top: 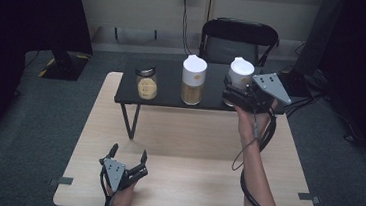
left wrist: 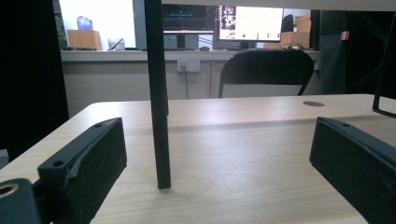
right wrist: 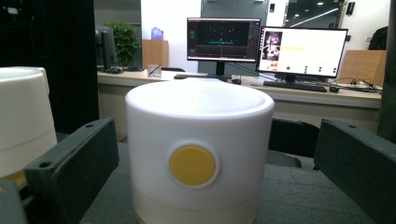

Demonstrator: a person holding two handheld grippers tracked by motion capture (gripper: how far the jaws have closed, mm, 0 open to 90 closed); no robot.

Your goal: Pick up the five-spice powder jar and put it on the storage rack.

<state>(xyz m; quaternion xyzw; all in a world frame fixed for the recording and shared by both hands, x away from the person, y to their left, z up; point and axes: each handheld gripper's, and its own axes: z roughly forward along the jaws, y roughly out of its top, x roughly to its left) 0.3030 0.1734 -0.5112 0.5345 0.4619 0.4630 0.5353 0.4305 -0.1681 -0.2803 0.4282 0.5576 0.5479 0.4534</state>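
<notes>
The right gripper is released, its blocky matte black jaws standing clear on either side of a canister: a smooth white cylinder with a round yellow button on its front. It stands at the right end of a dark shelf, near the front edge, with a taller canister well apart and a glass jar farther left. The left gripper rests open on the pale wood-grain bench, a thin black shelf leg ahead of its jaws.
</notes>
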